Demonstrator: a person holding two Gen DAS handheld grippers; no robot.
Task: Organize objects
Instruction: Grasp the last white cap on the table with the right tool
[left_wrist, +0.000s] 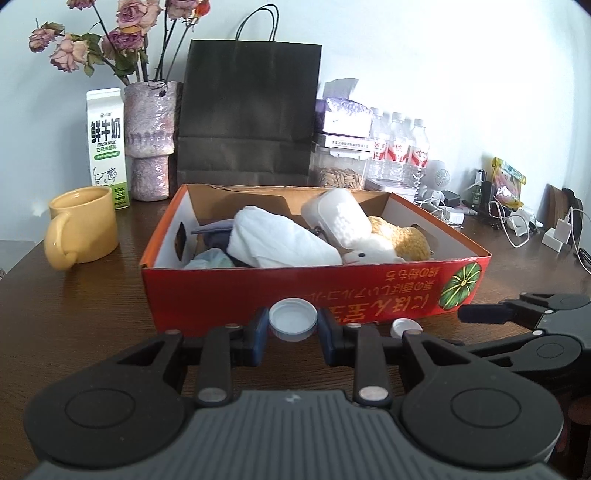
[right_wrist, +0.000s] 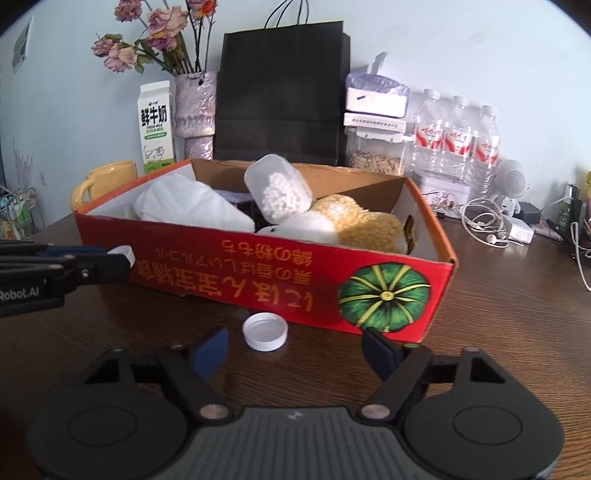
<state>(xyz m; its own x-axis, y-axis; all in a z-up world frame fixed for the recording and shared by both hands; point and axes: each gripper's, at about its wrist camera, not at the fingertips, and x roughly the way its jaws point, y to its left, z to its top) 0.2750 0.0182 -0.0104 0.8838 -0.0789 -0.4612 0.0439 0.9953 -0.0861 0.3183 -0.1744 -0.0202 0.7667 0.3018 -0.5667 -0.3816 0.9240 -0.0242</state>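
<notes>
Here we see left gripper (left_wrist: 293, 325) clamping a cap (left_wrist: 293, 322); right gripper (right_wrist: 295, 352) open, empty, second cap (right_wrist: 265, 331) between its fingers.

A dark wooden desk (right_wrist: 498, 314) is seen carrying a red cardboard box (right_wrist: 258, 273), with a white bottle cap (right_wrist: 265, 331) lying open side up just before it. A yellow mug (left_wrist: 79, 225), a milk carton (left_wrist: 108, 147), a vase (left_wrist: 151, 140), a black paper bag (right_wrist: 282, 92), water bottles (right_wrist: 458, 136) and tangled cables (right_wrist: 484, 225) are set behind.

Pale wall (left_wrist: 406, 44), dark wood table (left_wrist: 92, 295).
</notes>
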